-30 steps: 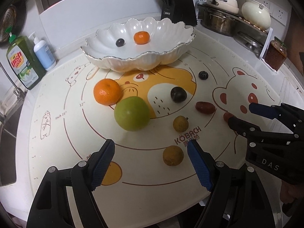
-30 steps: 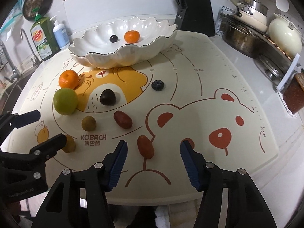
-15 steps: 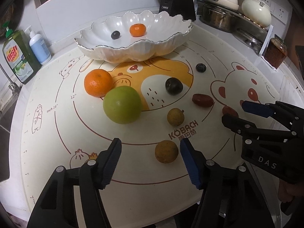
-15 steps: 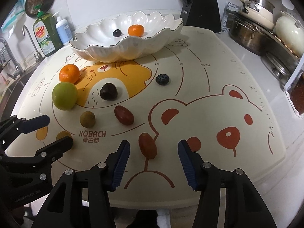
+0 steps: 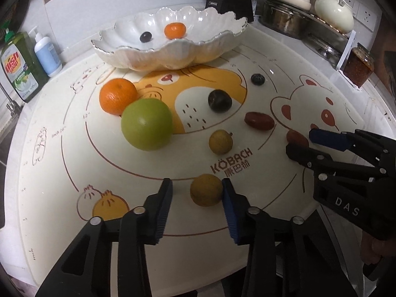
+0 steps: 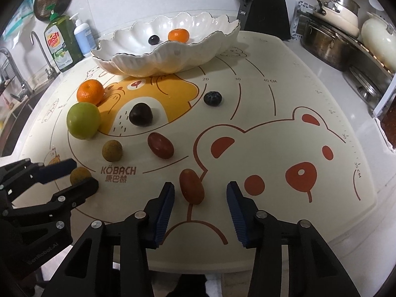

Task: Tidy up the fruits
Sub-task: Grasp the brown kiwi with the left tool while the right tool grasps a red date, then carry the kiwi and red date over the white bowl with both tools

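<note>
Our left gripper stands open around a small round brown-yellow fruit, its right pad touching the skin, the left pad apart. Our right gripper is open too, a dark red oblong fruit between its fingers, untouched. Farther off on the printed mat lie a green apple and an orange tangerine, touching. Beyond sits the white scalloped bowl.

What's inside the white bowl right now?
The white scalloped bowl holds two fruits: a small orange and a dark round berry, lying apart. The bowl's near wall hides the front of its floor, so anything lying low there cannot be seen.
</note>
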`<state>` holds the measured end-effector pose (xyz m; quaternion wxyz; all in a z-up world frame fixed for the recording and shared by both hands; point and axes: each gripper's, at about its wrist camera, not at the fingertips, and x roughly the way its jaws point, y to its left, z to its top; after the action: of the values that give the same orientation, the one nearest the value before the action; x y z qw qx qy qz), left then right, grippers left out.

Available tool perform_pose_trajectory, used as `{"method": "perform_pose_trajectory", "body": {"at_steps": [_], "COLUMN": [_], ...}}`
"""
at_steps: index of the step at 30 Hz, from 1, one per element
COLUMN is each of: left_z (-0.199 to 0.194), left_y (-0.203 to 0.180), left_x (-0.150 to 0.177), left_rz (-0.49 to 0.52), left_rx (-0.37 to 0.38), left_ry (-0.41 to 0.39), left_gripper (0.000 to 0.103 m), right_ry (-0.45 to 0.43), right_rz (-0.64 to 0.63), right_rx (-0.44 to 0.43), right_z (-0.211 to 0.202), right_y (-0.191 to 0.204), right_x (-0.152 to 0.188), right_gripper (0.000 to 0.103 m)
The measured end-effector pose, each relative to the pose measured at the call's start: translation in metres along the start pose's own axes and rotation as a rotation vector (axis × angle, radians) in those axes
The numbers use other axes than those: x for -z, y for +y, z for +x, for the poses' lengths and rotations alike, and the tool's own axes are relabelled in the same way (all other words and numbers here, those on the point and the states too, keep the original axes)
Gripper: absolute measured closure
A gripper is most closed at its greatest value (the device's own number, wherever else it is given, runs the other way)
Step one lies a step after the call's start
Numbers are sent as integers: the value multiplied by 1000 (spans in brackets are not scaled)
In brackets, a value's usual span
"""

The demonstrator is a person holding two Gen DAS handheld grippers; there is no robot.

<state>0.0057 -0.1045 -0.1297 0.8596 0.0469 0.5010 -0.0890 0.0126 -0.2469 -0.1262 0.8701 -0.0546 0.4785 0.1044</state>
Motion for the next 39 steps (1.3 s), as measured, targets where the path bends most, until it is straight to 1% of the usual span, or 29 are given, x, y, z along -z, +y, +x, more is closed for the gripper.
{"method": "perform_pose_trajectory", "body": {"at_steps": [1,2,4,6,7,8,15,22,29,39], "left_z": [-1,-1,-1,-1,-2,-3,-4,-9,-16,-25], "left_y": [0,-1,-3,-4,-5,-4,-3,0,3,14], "left_x": [1,1,2,3,4,4,3,-6,-20,-47], "left_rz": [-2,-1,4,9,10,10,4,10,28,30], "left_rx": [1,3,5,6,9,13,25,19,-9,-23], "left_ry": [-7,-9,-13,-17,-18,-20,-16,-36,-56,-95], "left_gripper": [67,68,72,75,78,78,79,79,79,79], "right_ry": [-2,-3,-8,-10,-9,-11,-20,-38,-64,-109], "right_rz": [-3,-7,-18,-30,-38,-41,-33,-20,-8,5], "right_rx": [2,4,-9,-18,-15,-11,-20,-32,-36,-48], "right_z": [0,0,-1,-2,-2,-2,-6,-11,-17,-28], "right_y": [0,0,2,4,6,7,6,7,8,11], "right_x": [0,0,1,1,1,1,3,-5,-19,-47], "right_gripper": [65,67,76,82,83,83,83,83,83,83]}}
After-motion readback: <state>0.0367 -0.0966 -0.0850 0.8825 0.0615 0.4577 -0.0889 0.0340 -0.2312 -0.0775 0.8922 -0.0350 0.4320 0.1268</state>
